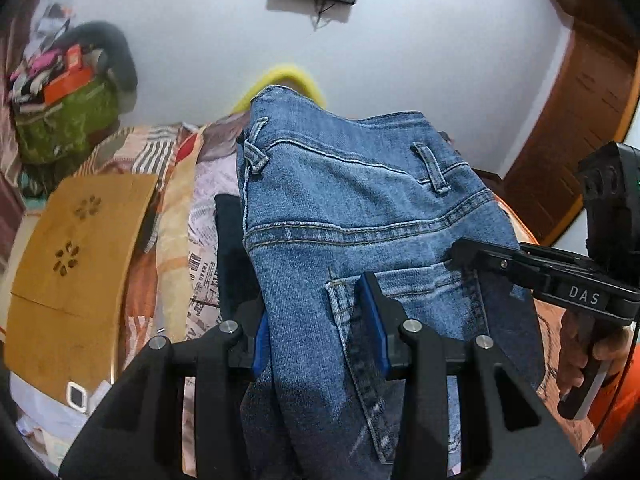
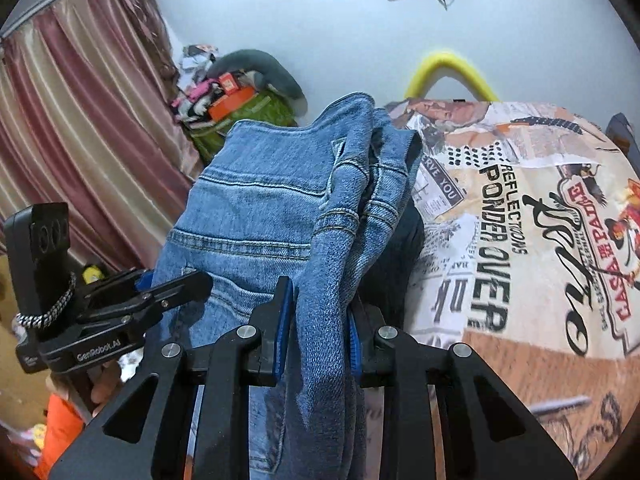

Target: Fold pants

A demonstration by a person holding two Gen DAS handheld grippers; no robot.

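Observation:
The blue denim jeans (image 1: pixel 352 208) are held up over the bed, seat side and back pocket facing the left wrist camera. My left gripper (image 1: pixel 318 328) is shut on a thick bunch of the jeans near the pocket. My right gripper (image 2: pixel 318 328) is shut on the bunched edge of the jeans (image 2: pixel 280 208) on the other side. In the left wrist view the right gripper (image 1: pixel 460 256) reaches in from the right and pinches the denim. In the right wrist view the left gripper (image 2: pixel 176 284) comes in from the left onto the denim.
A bedspread with newspaper print (image 2: pixel 520 216) covers the bed. A dark garment (image 1: pixel 230 248) lies under the jeans. A wooden board (image 1: pixel 76 256) lies at the left, a green bag heaped with clothes (image 1: pixel 68 120) beyond. Curtain (image 2: pixel 80 140) left, wooden door (image 1: pixel 580 120) right, white wall ahead.

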